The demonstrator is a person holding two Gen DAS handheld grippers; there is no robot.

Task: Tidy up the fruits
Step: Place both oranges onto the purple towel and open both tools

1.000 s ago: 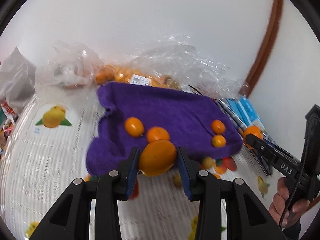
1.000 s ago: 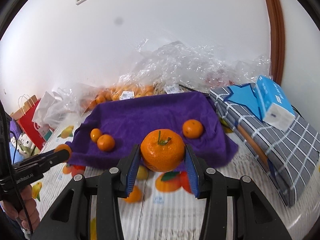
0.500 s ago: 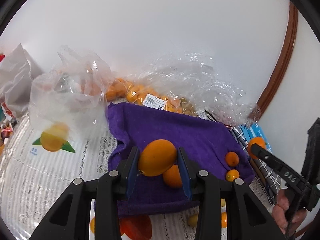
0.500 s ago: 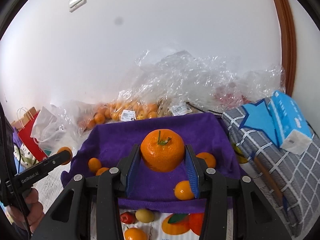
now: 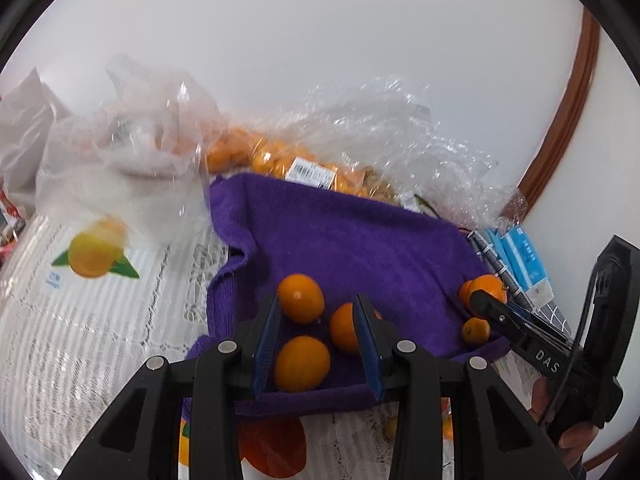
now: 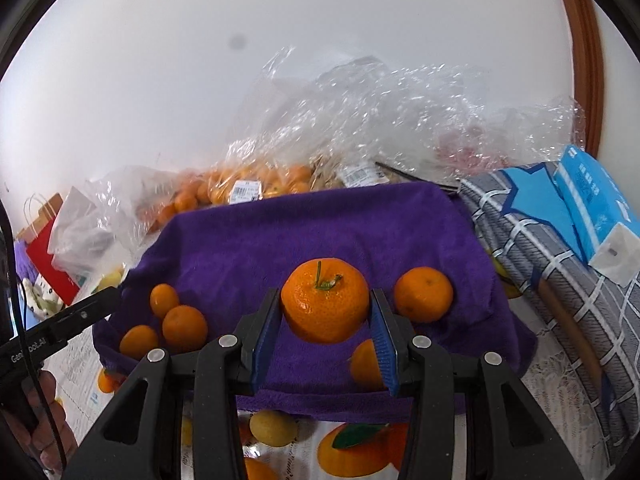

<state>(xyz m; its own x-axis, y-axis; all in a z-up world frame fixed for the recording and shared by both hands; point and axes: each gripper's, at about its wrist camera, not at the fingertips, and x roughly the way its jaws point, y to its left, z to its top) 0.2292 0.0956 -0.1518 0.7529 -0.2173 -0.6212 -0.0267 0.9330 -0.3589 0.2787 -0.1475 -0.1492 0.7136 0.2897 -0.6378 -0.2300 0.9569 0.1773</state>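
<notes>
A purple cloth (image 5: 360, 240) (image 6: 300, 232) lies spread on the table. My left gripper (image 5: 317, 298) hangs low over its near left part with its jaws apart and nothing pressed between the pads. An oval orange (image 5: 302, 362) lies on the cloth beneath them, beside two more oranges (image 5: 301, 298) (image 5: 346, 328). My right gripper (image 6: 326, 292) is shut on a large stemmed mandarin (image 6: 325, 304), held just above the cloth. An orange (image 6: 423, 294) sits to its right and a smaller one (image 6: 366, 364) is half hidden behind the right finger. In the right wrist view the left gripper (image 6: 100, 304) shows at the left with no fruit at its tip.
Clear plastic bags of small oranges (image 5: 280, 160) (image 6: 248, 188) and crumpled film stand behind the cloth. At the right edge lies a grey checked bundle (image 6: 560, 280) with a blue tissue pack (image 6: 592, 200) on it. A white bag (image 5: 120, 168) and a red paper bag (image 6: 48, 264) stand left. The tablecloth is fruit-printed.
Both grippers came forward and lower over the cloth. The oval orange left my left gripper's pads and now lies on the cloth. The right gripper still carries the mandarin.
</notes>
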